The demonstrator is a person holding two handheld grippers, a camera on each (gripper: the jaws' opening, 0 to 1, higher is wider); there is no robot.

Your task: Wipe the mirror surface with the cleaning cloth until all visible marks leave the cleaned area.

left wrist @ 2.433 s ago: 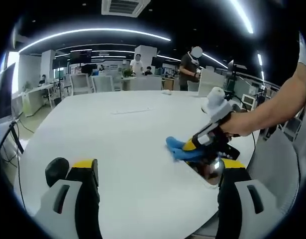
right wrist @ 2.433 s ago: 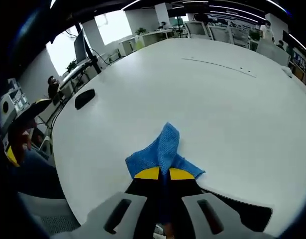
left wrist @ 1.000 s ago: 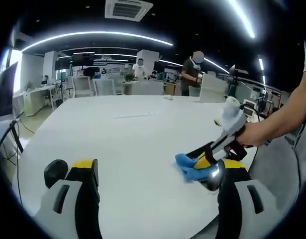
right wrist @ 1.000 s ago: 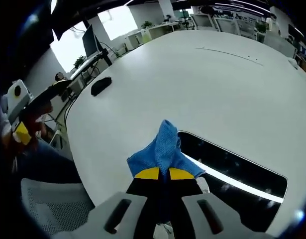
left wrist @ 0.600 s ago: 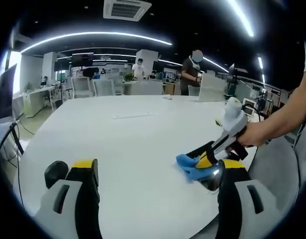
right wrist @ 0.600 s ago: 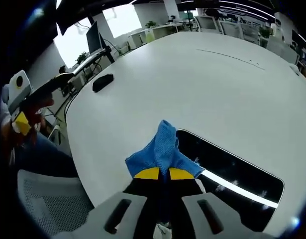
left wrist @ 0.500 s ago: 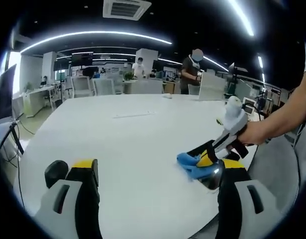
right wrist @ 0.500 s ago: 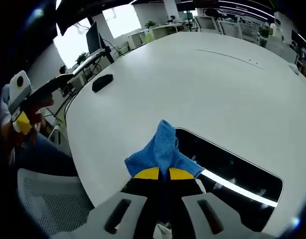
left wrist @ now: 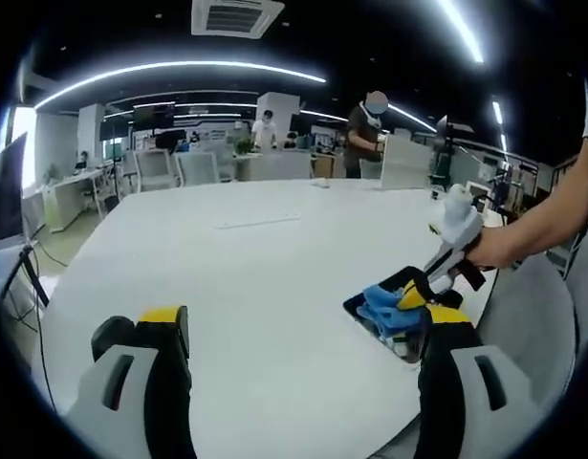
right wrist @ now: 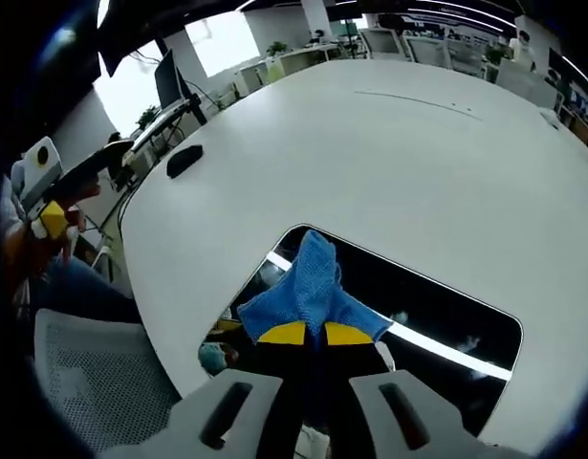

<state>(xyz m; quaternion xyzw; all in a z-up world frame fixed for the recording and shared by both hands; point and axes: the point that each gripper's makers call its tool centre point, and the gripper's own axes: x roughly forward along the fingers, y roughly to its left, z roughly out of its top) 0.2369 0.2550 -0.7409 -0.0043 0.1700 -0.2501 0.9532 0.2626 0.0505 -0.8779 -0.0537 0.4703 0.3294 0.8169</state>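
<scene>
Overhead, long curved white ceiling light strips (left wrist: 179, 69) supply the illumination in the left gripper view; the dark ceiling around them stays dim, while the broad white matte tabletop (left wrist: 265, 277) beneath is evenly bright, with no hard shadows. In the right gripper view, a bright window (right wrist: 222, 40) beyond the tabletop's far edge is overexposed to plain white. The rectangular black-looking mirror (right wrist: 418, 296) lying on the tabletop returns one of the strips as a thin bright glare line across its glass. Fisheye distortion bends the tabletop's edges and the strips into arcs. Distant desks are soft and low in detail.
</scene>
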